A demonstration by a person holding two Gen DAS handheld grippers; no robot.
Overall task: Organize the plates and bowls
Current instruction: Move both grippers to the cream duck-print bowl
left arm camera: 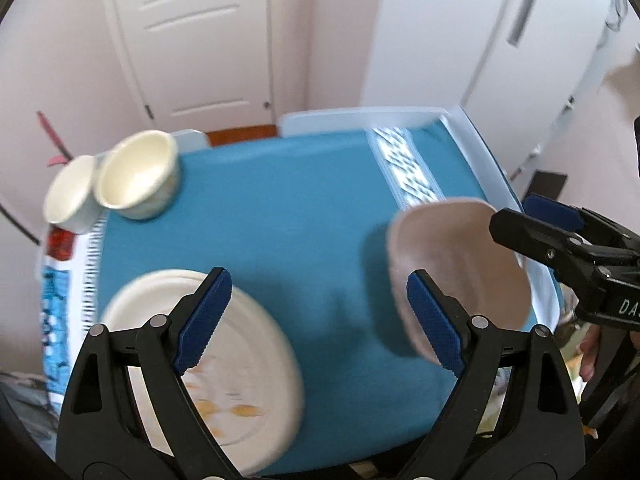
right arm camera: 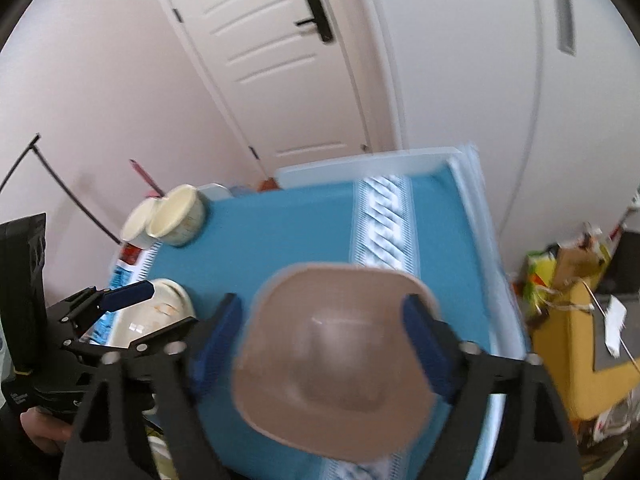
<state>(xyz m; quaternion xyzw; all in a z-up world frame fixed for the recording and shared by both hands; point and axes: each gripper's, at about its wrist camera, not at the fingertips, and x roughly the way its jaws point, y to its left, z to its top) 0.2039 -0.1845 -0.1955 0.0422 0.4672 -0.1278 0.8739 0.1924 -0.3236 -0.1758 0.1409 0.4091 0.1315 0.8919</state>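
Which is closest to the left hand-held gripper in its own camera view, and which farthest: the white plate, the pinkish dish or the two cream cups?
1. White plate, under the left hand-held gripper, at its left finger.
2. Pinkish dish, behind its right finger.
3. Cream cups, far left corner.

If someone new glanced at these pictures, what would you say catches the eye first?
Probably the brown plate, large in the right wrist view between the open fingers of the right hand-held gripper, over the blue cloth. Next, the white plate at the cloth's near left under the open left hand-held gripper, and two cream bowls side by side at the far left corner.
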